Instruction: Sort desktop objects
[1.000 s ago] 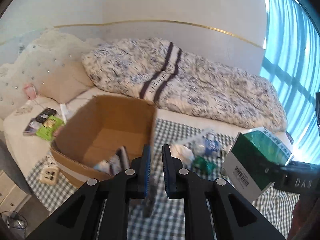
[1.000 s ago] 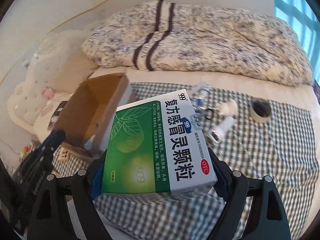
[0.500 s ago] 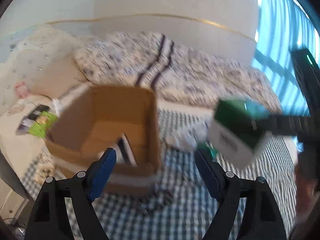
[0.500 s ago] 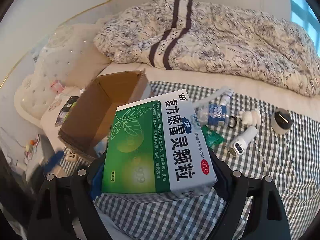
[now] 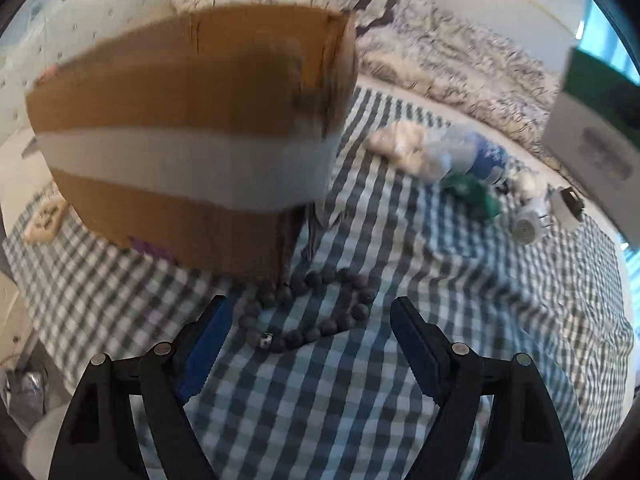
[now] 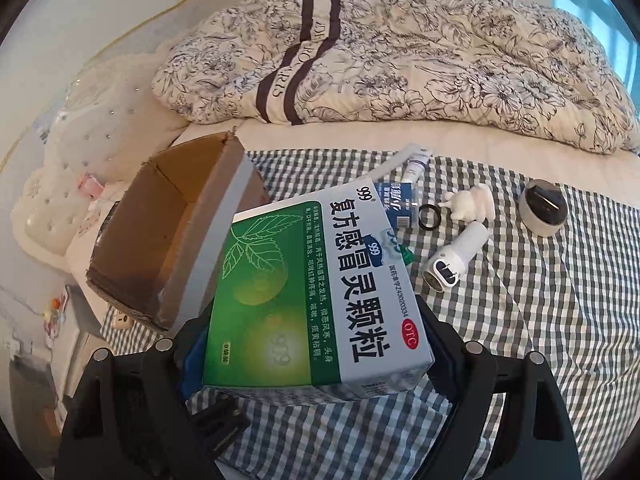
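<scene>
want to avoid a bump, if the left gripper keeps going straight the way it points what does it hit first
Most likely the bead bracelet, lying on the checked cloth between the open left gripper fingers. Beyond it stands the cardboard box corner; blur makes depth uncertain.

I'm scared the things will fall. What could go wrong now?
The beads lie against the box corner, so the open left gripper might bump the box or catch only part of the string. The picture is blurry there, so that is a guess.

The right gripper holds the wide medicine carton above the checked cloth. If the grip slips, the carton could drop outside the box.
</scene>
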A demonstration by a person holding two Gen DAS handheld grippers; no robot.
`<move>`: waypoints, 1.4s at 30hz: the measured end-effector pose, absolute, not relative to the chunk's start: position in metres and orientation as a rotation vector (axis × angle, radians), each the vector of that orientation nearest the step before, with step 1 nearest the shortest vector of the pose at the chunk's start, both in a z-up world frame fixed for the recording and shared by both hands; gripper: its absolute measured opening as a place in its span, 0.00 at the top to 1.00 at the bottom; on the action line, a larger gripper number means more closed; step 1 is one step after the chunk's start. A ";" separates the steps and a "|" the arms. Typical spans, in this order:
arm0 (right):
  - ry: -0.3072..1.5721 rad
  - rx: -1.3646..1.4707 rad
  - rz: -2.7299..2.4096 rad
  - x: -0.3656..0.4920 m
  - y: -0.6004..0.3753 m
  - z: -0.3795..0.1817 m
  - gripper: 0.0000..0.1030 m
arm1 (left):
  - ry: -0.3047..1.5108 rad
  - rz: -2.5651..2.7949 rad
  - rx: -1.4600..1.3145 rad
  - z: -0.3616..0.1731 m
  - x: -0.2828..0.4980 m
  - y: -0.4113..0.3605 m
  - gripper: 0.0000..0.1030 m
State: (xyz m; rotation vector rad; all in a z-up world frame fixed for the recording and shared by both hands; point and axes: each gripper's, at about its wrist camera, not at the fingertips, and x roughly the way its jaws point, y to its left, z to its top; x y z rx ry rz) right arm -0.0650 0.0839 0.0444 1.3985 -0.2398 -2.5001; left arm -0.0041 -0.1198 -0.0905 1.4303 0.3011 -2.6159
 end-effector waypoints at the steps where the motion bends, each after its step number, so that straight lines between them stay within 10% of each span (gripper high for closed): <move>1: -0.242 1.400 -2.498 -0.066 0.084 0.043 0.17 | 0.311 -2.591 1.442 -0.097 -0.006 -0.118 0.19; 14: -0.254 1.446 -2.475 -0.076 0.089 0.030 0.17 | 0.183 -2.517 1.473 -0.127 -0.026 -0.108 0.18; 16: -0.254 1.446 -2.473 -0.076 0.090 0.030 0.17 | 0.223 -2.533 1.473 -0.124 -0.022 -0.111 0.31; 18: -0.260 1.444 -2.472 -0.075 0.092 0.030 0.17 | 0.342 -2.572 1.525 -0.122 -0.019 -0.116 0.77; 21: -0.273 1.442 -2.471 -0.073 0.094 0.030 0.17 | 0.452 -2.598 1.555 -0.120 -0.013 -0.121 0.86; 42: -0.298 1.396 -2.478 -0.057 0.106 0.041 0.17 | 0.550 -2.864 1.363 -0.042 0.019 -0.098 0.93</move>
